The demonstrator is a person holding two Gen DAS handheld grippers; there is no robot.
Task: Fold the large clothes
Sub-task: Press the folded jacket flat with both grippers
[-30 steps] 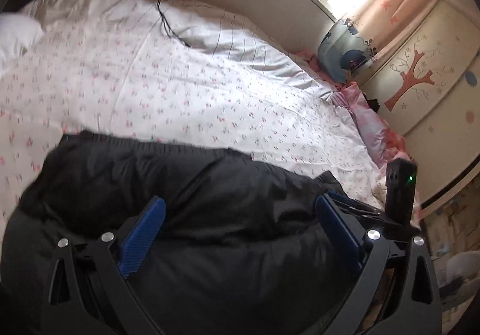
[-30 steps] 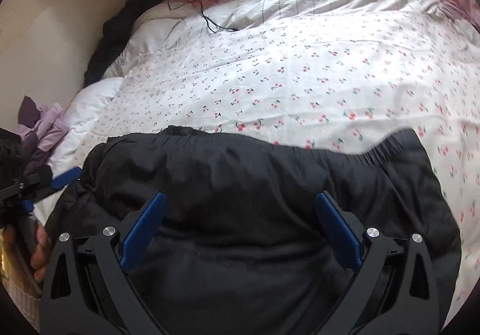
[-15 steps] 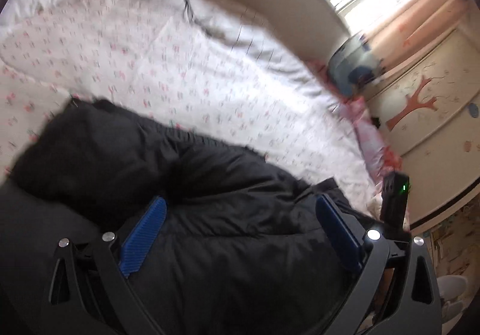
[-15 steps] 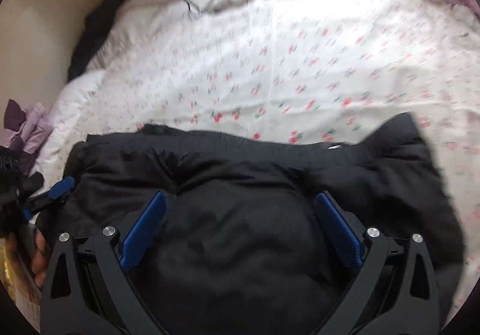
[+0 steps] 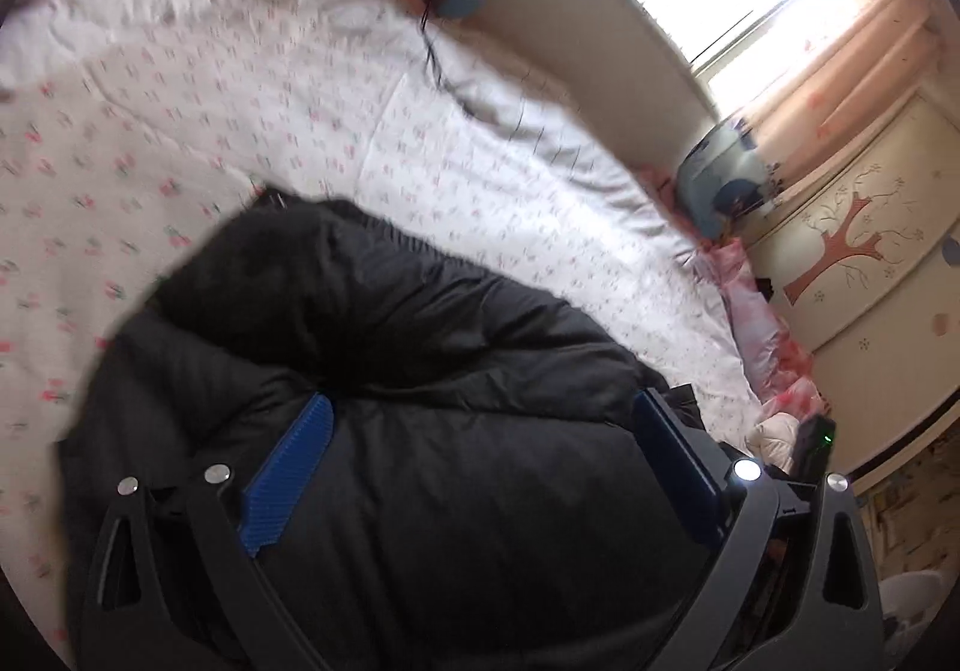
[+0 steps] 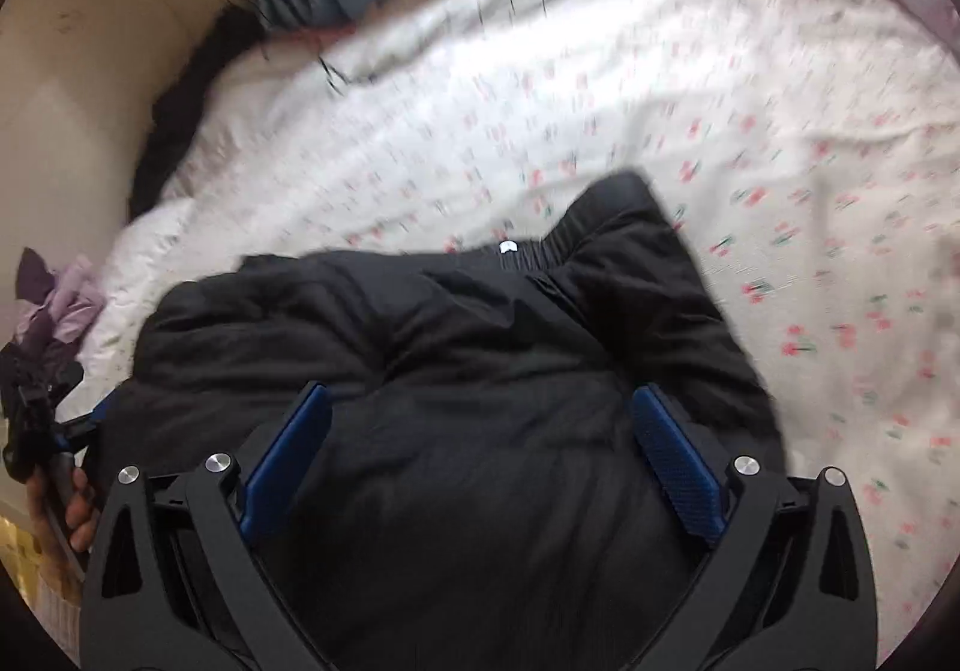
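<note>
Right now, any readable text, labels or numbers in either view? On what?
None readable.
Small white tag on the black garment: too small and blurred to tell if it bears print.
Wardrobe: a painted tree, no words.
Sheet: cherry print only.

A black padded garment (image 5: 420,371) lies on a white bedspread (image 5: 240,131) sprinkled with pink-red cherries; at two o'clock, a cream wardrobe (image 5: 870,275) bears a reddish-brown tree.

Left claw (image 5: 480,467) spread wide over black padded garment (image 5: 420,371) on floral bedspread (image 5: 240,101).
</note>
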